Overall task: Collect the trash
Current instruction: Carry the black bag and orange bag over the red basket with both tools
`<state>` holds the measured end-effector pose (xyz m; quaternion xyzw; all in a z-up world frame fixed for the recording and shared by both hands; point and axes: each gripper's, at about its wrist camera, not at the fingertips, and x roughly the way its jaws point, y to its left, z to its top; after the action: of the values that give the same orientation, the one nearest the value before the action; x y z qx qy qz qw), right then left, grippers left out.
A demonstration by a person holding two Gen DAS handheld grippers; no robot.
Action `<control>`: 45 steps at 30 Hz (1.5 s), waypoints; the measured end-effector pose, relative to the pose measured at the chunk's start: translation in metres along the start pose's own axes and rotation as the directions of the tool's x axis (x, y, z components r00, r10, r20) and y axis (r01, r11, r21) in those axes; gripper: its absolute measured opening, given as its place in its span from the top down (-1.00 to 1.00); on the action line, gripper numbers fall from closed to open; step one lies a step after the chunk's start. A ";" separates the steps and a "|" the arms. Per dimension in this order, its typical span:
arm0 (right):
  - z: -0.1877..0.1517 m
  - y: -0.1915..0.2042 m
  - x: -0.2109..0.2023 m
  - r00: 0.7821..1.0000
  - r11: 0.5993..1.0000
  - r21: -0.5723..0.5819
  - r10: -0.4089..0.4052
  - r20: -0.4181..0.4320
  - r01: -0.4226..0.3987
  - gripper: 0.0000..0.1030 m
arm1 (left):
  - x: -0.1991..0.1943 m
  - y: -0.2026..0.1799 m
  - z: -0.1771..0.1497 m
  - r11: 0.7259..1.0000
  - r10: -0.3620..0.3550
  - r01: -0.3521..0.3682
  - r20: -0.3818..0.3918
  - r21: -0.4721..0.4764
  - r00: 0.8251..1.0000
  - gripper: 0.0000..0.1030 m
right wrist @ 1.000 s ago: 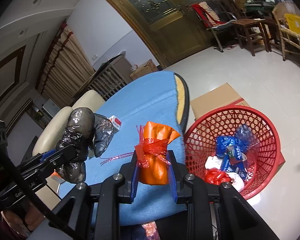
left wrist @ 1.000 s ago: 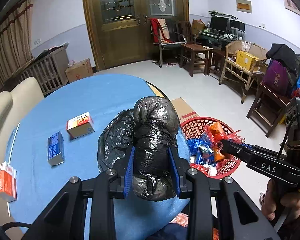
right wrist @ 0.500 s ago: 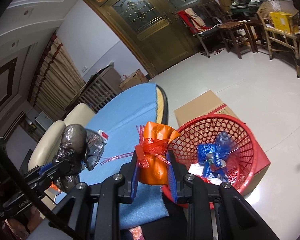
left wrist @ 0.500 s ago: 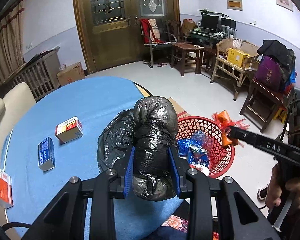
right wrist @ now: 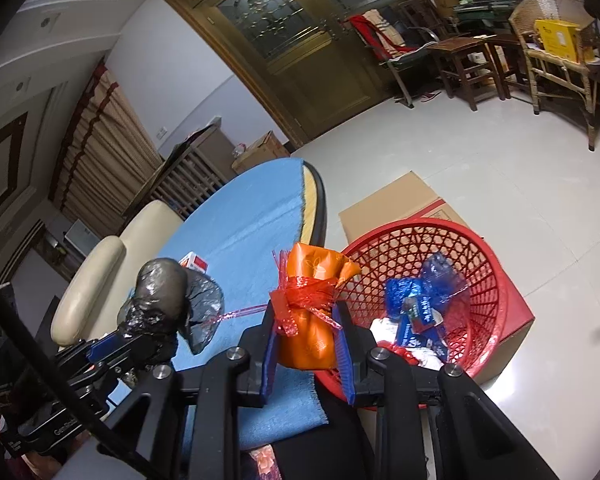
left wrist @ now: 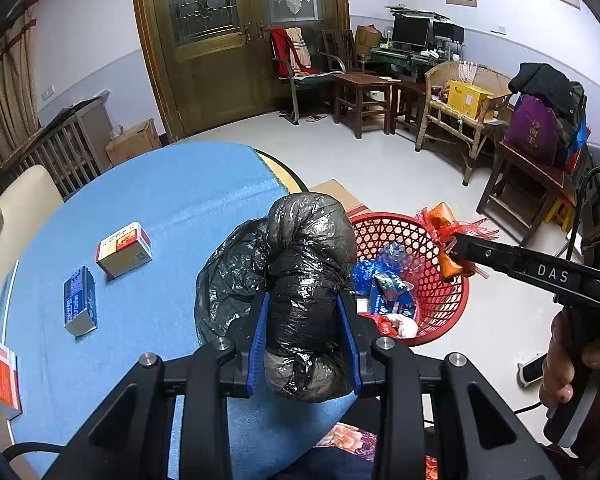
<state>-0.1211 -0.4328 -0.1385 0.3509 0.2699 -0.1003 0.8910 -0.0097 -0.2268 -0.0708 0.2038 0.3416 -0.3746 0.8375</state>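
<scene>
My left gripper [left wrist: 304, 344] is shut on a crumpled black plastic bag [left wrist: 304, 264] and holds it above the near edge of the blue table [left wrist: 172, 216]. The bag also shows in the right wrist view [right wrist: 164, 296]. My right gripper [right wrist: 306, 340] is shut on an orange pouch tied with red ribbon [right wrist: 312, 304], held in the air by the rim of the red mesh basket [right wrist: 488, 280]. In the left wrist view the pouch [left wrist: 446, 240] hangs over the basket [left wrist: 400, 236], which holds blue and white wrappers.
Three small boxes lie on the table: a red-and-white one [left wrist: 124, 248], a blue one [left wrist: 79, 300], an orange one [left wrist: 0, 376]. A cardboard box [right wrist: 400, 200] sits on the floor behind the basket. A cream chair [right wrist: 112, 264] stands at the table's left.
My right gripper has carried the orange pouch to the right, off the table's edge to the basket. My left gripper still holds the black bag in about the same place.
</scene>
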 end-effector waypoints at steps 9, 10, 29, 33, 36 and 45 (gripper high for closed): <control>-0.006 0.007 0.007 1.000 1.000 -0.012 0.002 -0.021 -0.002 0.47 | 0.005 -0.001 -0.001 0.999 0.041 -0.040 -0.023 0.012 0.999 0.33; -0.006 0.007 0.007 1.000 1.000 -0.013 0.000 -0.022 0.000 0.47 | 0.006 -0.002 -0.001 0.999 0.048 -0.048 -0.022 0.018 0.999 0.33; -0.008 0.004 0.020 0.999 1.000 0.002 -0.022 -0.049 0.022 0.47 | 0.017 -0.011 -0.002 0.995 0.082 -0.080 -0.034 0.064 0.996 0.33; -0.007 0.000 0.021 0.998 0.999 0.010 -0.030 -0.050 0.030 0.47 | 0.023 -0.014 0.001 0.994 0.080 -0.076 -0.043 0.081 0.996 0.33; -0.006 -0.004 0.022 0.998 0.999 0.019 -0.036 -0.050 0.037 0.47 | 0.028 -0.017 0.003 0.993 0.079 -0.074 -0.045 0.097 0.996 0.33; -0.006 -0.019 0.024 0.997 0.997 0.051 -0.052 -0.055 0.054 0.47 | 0.044 -0.032 0.010 0.987 0.068 -0.059 -0.055 0.151 0.996 0.33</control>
<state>-0.1104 -0.4422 -0.1667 0.3696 0.3002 -0.1216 0.8709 -0.0083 -0.2742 -0.0985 0.2878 0.3309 -0.3659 0.8209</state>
